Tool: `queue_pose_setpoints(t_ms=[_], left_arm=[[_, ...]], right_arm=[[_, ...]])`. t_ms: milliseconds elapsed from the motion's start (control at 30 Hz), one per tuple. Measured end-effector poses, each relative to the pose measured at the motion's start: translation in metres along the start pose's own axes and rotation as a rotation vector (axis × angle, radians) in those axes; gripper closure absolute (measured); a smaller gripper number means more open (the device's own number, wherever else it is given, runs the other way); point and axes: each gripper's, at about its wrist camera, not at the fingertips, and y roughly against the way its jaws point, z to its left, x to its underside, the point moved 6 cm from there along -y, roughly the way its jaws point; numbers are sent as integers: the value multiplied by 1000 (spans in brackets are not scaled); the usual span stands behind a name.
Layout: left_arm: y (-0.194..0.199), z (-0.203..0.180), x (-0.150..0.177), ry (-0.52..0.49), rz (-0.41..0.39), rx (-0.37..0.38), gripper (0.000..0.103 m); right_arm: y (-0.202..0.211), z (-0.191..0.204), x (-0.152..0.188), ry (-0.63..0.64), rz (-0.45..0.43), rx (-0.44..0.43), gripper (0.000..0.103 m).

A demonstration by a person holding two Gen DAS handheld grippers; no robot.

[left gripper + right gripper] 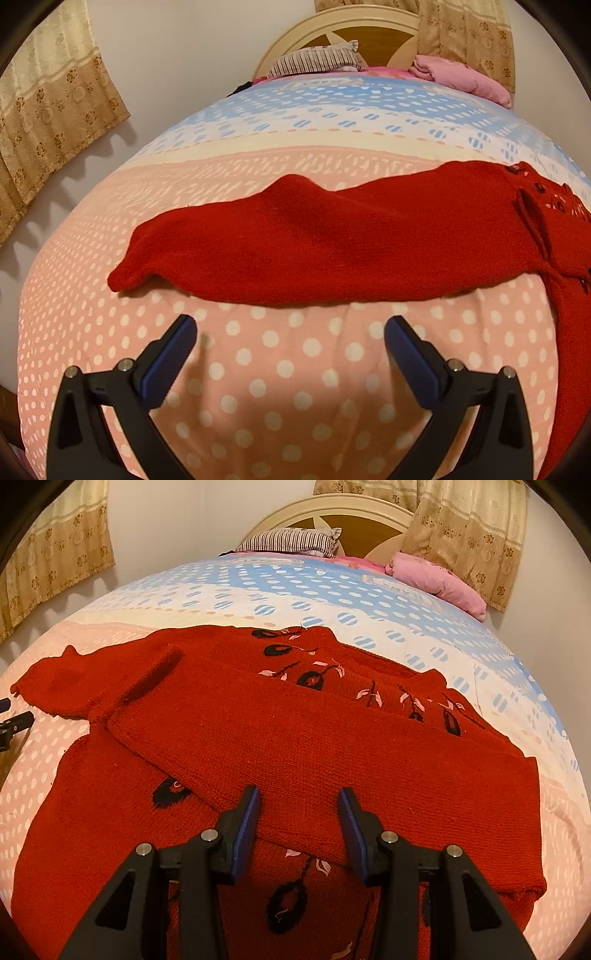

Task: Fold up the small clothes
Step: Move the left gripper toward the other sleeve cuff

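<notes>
A red knitted sweater (303, 746) with black and pink flower patterns lies on the bed. One sleeve is folded across its body. In the left wrist view its other sleeve (314, 243) stretches out flat across the pink dotted bedspread (288, 369). My left gripper (290, 328) is open and empty, just short of the sleeve's near edge. My right gripper (299, 801) is open, its fingers hovering over the edge of the folded sleeve, holding nothing. The left gripper also shows at the left edge of the right wrist view (11, 720).
The bed has a cream and wood headboard (332, 513). A striped pillow (291, 541) and a pink bundle (439, 579) lie at the head. Patterned curtains (48, 122) hang at the left and the right. A wall runs along the bed's left side.
</notes>
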Motion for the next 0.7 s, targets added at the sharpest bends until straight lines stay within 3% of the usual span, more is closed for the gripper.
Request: queue_pose_setpoints(t_ms=[700], left_arm=[[-4, 22, -4, 15, 2, -31, 0]], right_arm=[[0, 0, 0, -9, -4, -5, 58]])
